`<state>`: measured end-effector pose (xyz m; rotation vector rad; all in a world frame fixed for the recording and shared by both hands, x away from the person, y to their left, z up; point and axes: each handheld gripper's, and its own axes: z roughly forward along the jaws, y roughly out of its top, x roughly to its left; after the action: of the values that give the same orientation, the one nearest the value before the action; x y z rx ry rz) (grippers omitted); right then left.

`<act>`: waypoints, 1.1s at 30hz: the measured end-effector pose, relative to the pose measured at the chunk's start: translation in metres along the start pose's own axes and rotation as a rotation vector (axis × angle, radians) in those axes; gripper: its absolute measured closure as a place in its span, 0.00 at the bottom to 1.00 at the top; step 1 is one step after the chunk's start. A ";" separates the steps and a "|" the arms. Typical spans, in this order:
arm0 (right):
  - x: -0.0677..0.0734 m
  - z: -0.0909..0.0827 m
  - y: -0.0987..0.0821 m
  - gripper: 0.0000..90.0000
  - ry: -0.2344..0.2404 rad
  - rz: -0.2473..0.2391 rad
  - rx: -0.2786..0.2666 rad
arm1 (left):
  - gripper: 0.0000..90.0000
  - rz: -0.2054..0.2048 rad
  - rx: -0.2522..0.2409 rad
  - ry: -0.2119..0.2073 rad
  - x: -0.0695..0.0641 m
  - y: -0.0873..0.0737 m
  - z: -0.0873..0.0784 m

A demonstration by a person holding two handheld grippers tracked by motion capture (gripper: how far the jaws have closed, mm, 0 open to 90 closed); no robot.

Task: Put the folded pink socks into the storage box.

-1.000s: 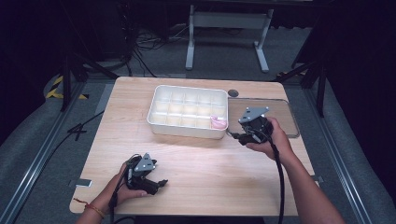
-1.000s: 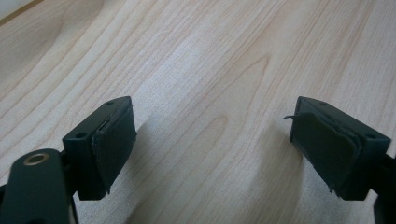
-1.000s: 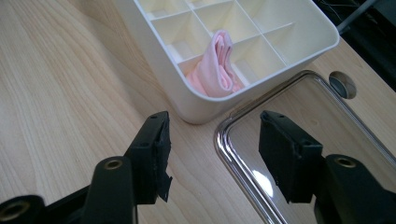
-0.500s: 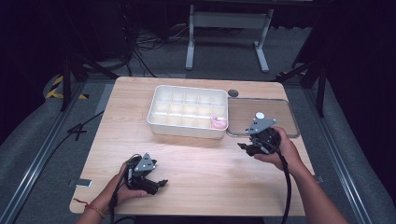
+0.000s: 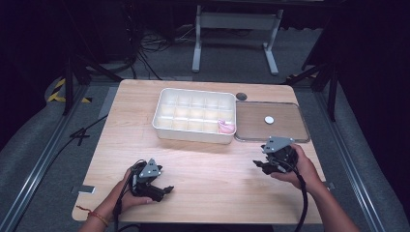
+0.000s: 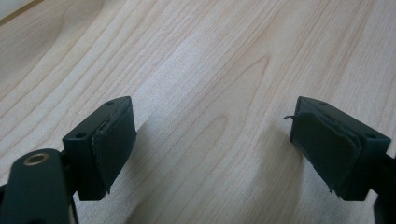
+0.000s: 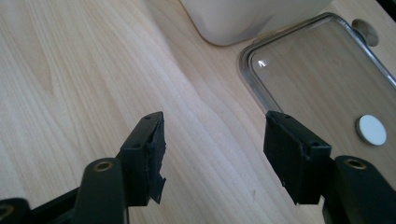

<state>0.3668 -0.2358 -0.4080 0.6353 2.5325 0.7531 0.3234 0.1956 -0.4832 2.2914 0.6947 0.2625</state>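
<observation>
A white compartment box (image 5: 193,116) stands at the table's middle back, with a pink item (image 5: 225,126) in its near right cell. To its right lies a clear lid (image 5: 285,126) with a small white disc (image 5: 269,119) on it. My right gripper (image 5: 259,165) hovers low just in front of the lid, open; its jaws have just been opening and nothing is between them. In the right gripper view the gripper (image 7: 215,154) frames bare wood, with the lid (image 7: 317,70), the disc (image 7: 371,129) and the box (image 7: 247,16) ahead. My left gripper (image 5: 166,190) rests near the front left, open over bare wood (image 6: 212,149).
A dark round grommet (image 5: 241,96) sits in the tabletop behind the lid. The wooden table (image 5: 212,179) has free room between the two grippers. Metal stand legs and cables lie on the floor beyond the far edge.
My right hand has drawn back from beside the box's right end toward the near edge and sunk lower, now in front of the lid. The left hand has stayed put.
</observation>
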 end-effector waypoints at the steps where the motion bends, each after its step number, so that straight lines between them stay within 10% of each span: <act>1: 0.001 0.000 -0.003 0.44 0.006 0.001 0.001 | 0.16 0.000 0.000 0.000 0.000 0.000 0.000; 33: 0.020 0.001 -0.089 0.36 0.028 0.147 -0.083 | 0.16 -0.006 0.000 0.002 0.000 0.000 0.000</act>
<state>0.3249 -0.2913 -0.4666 0.7949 2.4851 0.9182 0.3230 0.1953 -0.4833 2.2887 0.7020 0.2622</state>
